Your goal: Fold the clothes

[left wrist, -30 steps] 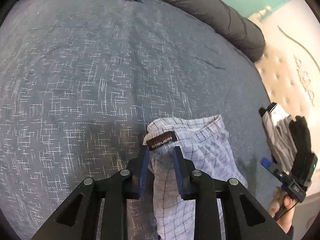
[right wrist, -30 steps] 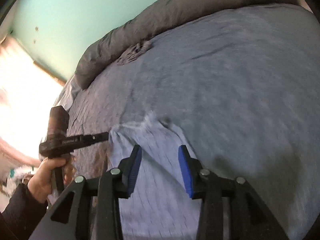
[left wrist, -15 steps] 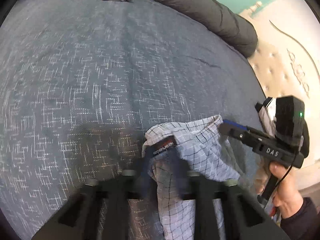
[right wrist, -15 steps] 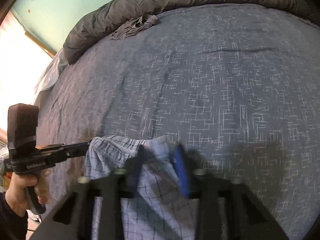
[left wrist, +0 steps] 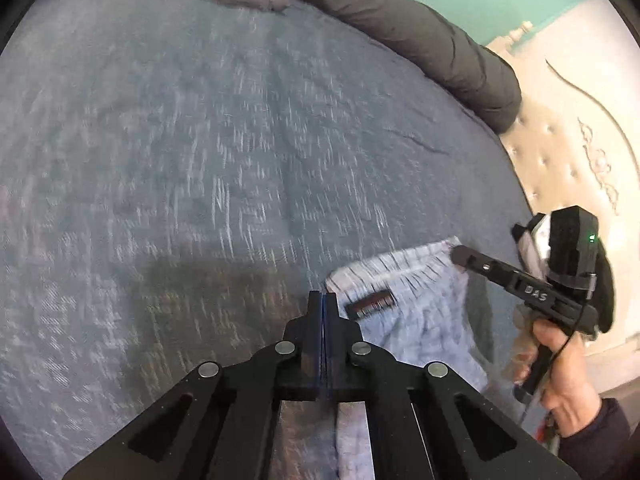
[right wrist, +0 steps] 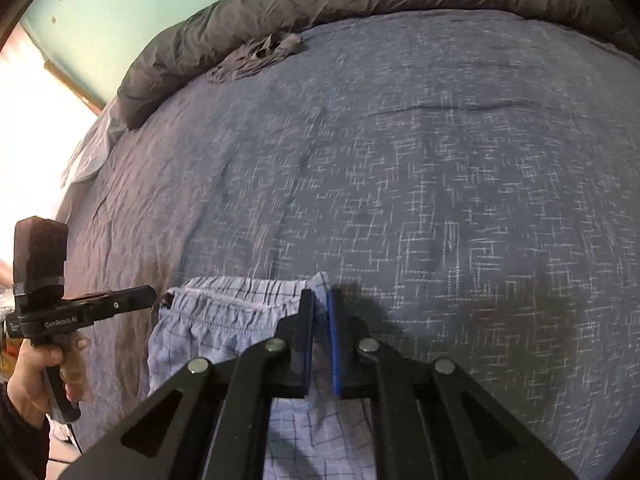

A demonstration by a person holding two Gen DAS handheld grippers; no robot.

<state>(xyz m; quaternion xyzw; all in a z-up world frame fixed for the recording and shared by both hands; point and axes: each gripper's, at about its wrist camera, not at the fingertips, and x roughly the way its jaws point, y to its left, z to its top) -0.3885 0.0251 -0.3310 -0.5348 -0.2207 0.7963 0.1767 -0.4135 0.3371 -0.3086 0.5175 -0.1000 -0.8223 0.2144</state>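
The light, limp pale-blue checked cotton shorts (right wrist: pixel 224 320) are pinched at the waistband corners (best hold) by the closed left gripper (left wrist: pixel 322 300) and right gripper (right wrist: pixel 319 304).

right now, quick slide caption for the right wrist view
Right hand-held gripper pinching the waistband corner of checked shorts on a blue bedspread.
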